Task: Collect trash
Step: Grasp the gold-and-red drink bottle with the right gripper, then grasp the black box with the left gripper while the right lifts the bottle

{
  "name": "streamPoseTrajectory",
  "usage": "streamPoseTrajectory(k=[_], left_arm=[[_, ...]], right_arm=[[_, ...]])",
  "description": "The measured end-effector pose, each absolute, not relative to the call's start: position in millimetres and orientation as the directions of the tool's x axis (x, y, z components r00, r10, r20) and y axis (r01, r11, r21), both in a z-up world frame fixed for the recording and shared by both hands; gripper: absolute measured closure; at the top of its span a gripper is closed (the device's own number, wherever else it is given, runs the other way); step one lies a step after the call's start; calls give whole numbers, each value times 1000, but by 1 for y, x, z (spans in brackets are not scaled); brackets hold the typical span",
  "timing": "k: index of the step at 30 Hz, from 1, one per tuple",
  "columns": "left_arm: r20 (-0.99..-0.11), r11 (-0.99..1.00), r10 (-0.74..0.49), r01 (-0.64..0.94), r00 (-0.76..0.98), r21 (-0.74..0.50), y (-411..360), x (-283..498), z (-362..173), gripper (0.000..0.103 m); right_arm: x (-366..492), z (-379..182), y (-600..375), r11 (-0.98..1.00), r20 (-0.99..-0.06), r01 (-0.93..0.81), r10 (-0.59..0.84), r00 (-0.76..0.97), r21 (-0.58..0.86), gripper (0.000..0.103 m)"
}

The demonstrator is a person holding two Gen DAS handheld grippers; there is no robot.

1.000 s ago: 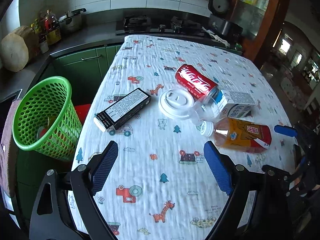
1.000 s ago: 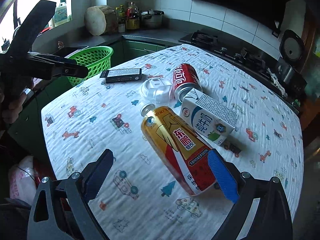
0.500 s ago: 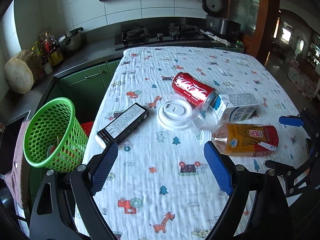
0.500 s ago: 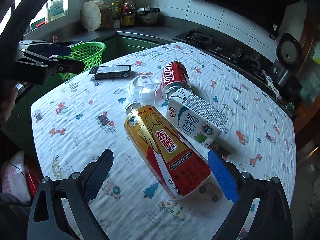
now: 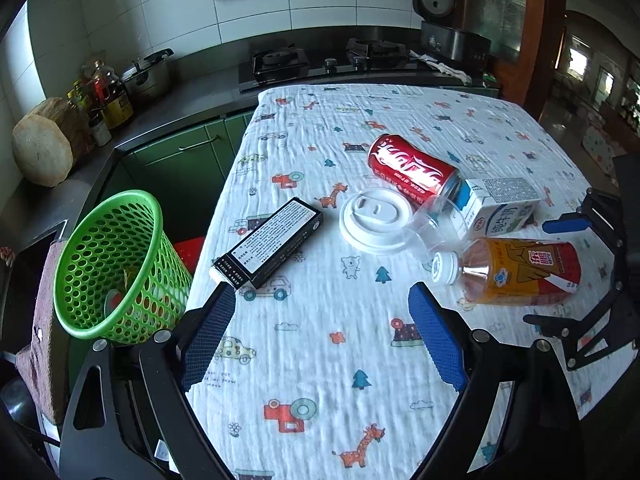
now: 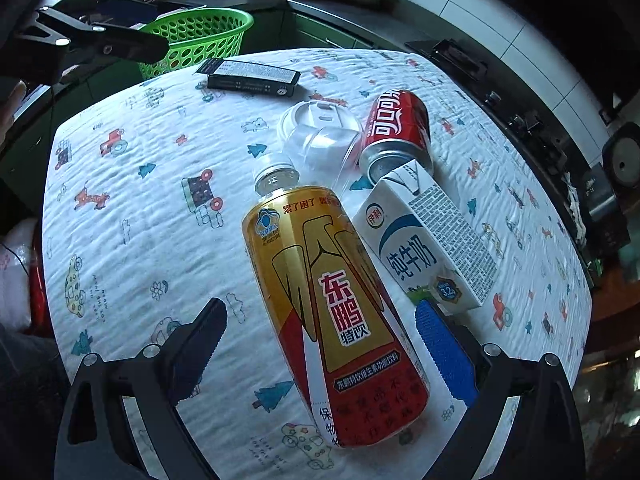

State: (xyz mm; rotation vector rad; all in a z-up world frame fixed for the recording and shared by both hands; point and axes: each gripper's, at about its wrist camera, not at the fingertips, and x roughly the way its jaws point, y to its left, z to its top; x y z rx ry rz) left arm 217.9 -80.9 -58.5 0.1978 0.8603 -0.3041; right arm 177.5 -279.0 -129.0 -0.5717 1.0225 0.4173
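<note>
Trash lies on the patterned tablecloth (image 5: 320, 336): a golden drink bottle (image 6: 336, 304) (image 5: 516, 272), a milk carton (image 6: 428, 240) (image 5: 500, 208), a red cola can (image 6: 396, 128) (image 5: 412, 172), a clear cup with a white lid (image 6: 320, 136) (image 5: 376, 220) and a black box (image 6: 252, 76) (image 5: 268, 244). A green basket (image 5: 112, 264) (image 6: 196, 40) stands off the table's left edge. My right gripper (image 6: 320, 340) is open, its fingers on either side of the bottle's lower half. My left gripper (image 5: 320, 332) is open and empty above the cloth, just short of the black box.
A kitchen counter with a stove (image 5: 324, 60), a pot (image 5: 148, 76), bottles and a round wooden block (image 5: 44, 144) runs behind and to the left. A rice cooker (image 5: 444, 24) stands at the back right. A red object (image 5: 188, 252) sits under the table by the basket.
My right gripper has moved forward and down, so the golden bottle now lies between its open fingers. My left gripper has shifted a little, the view swinging slightly; the trash has not moved.
</note>
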Motion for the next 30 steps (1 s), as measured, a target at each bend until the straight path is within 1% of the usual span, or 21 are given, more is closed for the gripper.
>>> streamPoseTrajectory(k=[6,9,12,21,27,30], left_arm=[[-780,927,-177,368,601,73,-75,232,-66,16],[-783,919,-187,387,593,74,-73,240,-69,16],[-788,910,-205,410,581,65,-72,249,-72,16],[-810,886,-238,462,535,46,-62,286,-90,16],[-830,858,-241,510,502,59,-62,315,-105,16],[-841,846,-249,530,481,53,-62,331,-113,17]], right_arm=[[192,-144,-272,771,-906,-594,53,419,-229,12],[196,-147,-271,775,-908,-587,44,418,-232,16],[200,-146,-273,781,-911,-579,32,411,-234,24],[210,-154,-273,791,-926,-573,21,376,-215,23],[207,-153,-272,816,-929,-544,21,369,-197,25],[205,-151,-273,841,-934,-516,39,356,-161,27]])
